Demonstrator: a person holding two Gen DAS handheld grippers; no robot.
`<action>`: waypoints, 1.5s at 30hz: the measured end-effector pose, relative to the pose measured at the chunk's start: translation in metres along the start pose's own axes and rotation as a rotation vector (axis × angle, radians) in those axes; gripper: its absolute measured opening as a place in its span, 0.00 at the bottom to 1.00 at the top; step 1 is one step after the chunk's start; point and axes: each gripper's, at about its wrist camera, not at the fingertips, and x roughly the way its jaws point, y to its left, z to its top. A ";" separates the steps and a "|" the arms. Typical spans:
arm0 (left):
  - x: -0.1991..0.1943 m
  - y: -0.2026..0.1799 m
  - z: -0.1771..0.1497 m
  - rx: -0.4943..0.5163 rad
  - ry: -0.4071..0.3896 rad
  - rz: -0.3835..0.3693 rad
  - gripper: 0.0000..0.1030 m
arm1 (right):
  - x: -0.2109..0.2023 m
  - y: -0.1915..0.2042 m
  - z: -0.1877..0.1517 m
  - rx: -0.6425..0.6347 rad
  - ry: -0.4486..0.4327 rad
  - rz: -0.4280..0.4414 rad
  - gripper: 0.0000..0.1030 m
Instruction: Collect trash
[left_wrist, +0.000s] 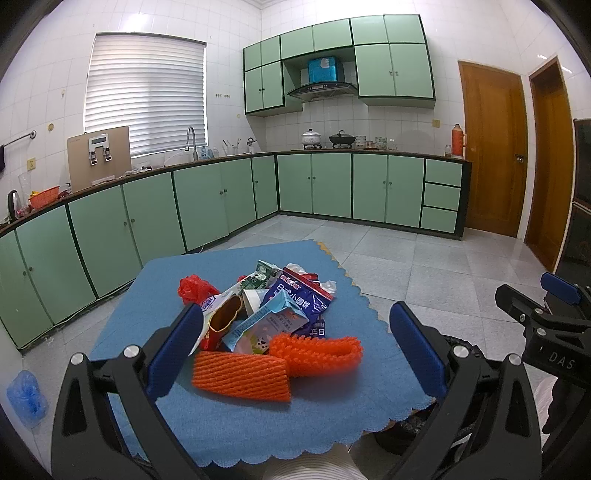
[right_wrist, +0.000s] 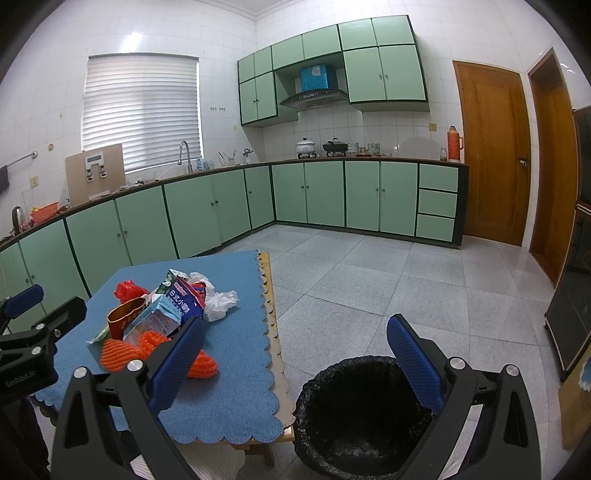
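Left wrist view: the left hand-held gripper (left_wrist: 295, 339) hangs wide open, the trash pile (left_wrist: 266, 314) on the surface just ahead between its fingers. Take the nearest orange foam net (left_wrist: 242, 376) first. Right hand-held gripper (right_wrist: 295, 354), also open, has the black-lined bin (right_wrist: 354, 413) below.
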 end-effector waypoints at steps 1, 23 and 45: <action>0.000 0.000 0.000 0.000 0.000 0.000 0.95 | 0.000 0.000 0.000 0.000 0.000 -0.001 0.94; 0.001 -0.001 0.000 0.002 0.002 -0.001 0.95 | 0.000 -0.002 -0.001 0.006 0.003 -0.003 0.94; 0.008 0.007 -0.009 -0.006 -0.004 -0.006 0.95 | 0.004 -0.002 -0.003 0.019 -0.003 0.020 0.94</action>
